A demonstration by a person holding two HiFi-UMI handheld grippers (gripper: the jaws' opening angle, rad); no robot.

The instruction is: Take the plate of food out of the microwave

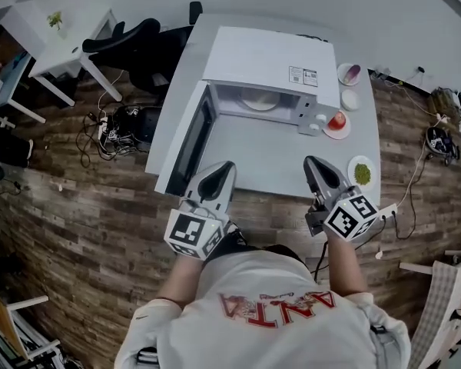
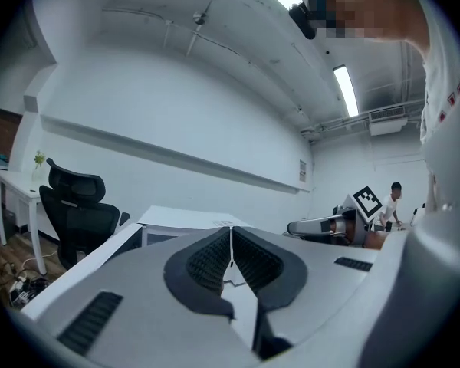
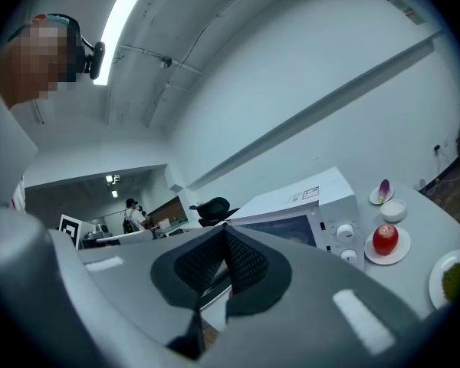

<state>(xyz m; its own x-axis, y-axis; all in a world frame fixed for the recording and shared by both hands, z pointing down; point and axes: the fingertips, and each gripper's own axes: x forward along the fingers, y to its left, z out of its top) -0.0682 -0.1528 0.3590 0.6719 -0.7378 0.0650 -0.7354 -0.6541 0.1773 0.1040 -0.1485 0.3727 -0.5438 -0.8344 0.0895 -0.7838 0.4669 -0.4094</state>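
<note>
The left gripper (image 1: 227, 165) and right gripper (image 1: 312, 161), both pressed together empty, are hovering over the table's (image 1: 280, 156) near edge before the open microwave (image 1: 270, 66).

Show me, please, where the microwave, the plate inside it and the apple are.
microwave (image 1: 261, 56), head view, on its white top.
plate (image 1: 260, 103), head view, on its pale face inside the cavity.
apple (image 3: 385, 239), right gripper view, on its red skin.
</note>
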